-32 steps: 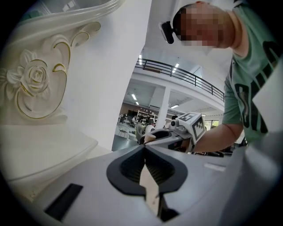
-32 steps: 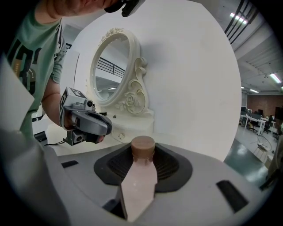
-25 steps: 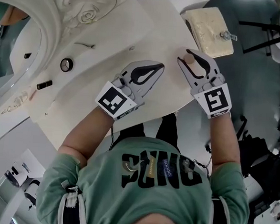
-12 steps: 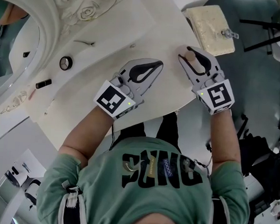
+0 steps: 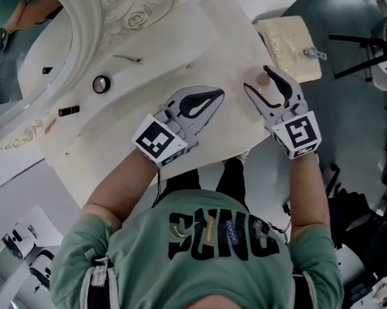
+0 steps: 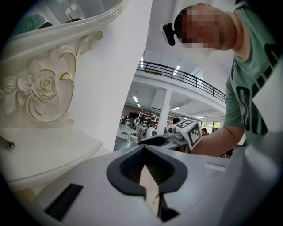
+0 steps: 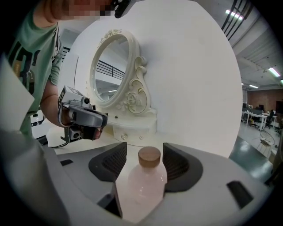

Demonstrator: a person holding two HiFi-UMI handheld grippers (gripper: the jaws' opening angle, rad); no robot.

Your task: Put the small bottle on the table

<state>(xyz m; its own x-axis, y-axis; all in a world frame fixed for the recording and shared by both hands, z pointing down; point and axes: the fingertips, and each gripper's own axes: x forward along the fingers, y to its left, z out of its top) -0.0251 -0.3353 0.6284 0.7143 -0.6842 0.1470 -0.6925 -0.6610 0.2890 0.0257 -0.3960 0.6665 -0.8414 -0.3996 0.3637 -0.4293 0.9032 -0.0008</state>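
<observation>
Small bottle (image 7: 142, 190) stood upright on the table (image 5: 139, 81), toward its right edge, pale pink body with brown cap on top. It sat between the jaws of the right claw (image 7: 145, 152). Those jaws were opening, and the pads showed gaps on both sides of the cap, so the claw read as released, not pinching. Judged as the let-go step: the bottle looked to rest on the table on its own, so placement seemed basically done and only the pull-back was left. Risk: a jaw clipping the bottle on the way out and tipping it. Right forearm reached out straight from the body, claw low and roughly level with the tabletop, marker cube facing up. Left claw (image 5: 219, 93) was clenched on nothing, tips together, parked low over the table to the left of the bottle and well apart from it, pointing to the far side. Ornate mirror (image 7: 112, 70) stood at the far left, clear of both claws.
</observation>
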